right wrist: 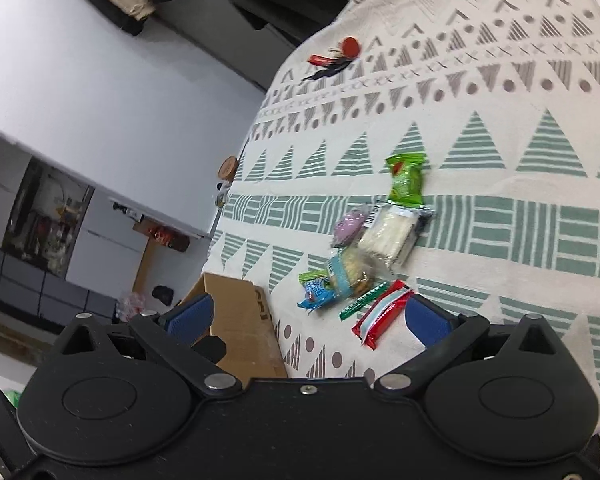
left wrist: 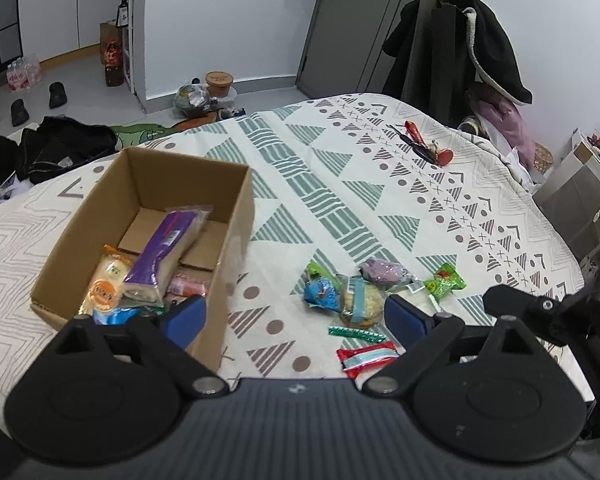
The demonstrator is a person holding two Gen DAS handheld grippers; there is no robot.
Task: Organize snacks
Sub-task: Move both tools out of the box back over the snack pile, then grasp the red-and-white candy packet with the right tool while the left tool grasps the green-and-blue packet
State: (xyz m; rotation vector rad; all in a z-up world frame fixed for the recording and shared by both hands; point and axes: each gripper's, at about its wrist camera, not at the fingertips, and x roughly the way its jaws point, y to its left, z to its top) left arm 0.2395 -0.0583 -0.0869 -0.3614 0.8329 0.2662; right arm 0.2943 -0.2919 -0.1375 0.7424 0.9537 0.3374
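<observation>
My left gripper [left wrist: 296, 316] and my right gripper [right wrist: 308, 318] both stand spread wide, nothing between the pads. Cardboard box [left wrist: 236, 240] on the patterned bedspread [left wrist: 380, 184] holds a purple packet [left wrist: 168, 250] and an orange-labelled bun [left wrist: 106, 284]. Beside it lie loose snacks: green packet [right wrist: 406, 178], red-and-white bar [right wrist: 382, 314], thin green stick [right wrist: 362, 300].

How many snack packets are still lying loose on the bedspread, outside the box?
7, clustered beside the box: green bag, white sandwich, purple bun, cookie, blue pack, green stick, red-white bar. More could hide underneath.
</observation>
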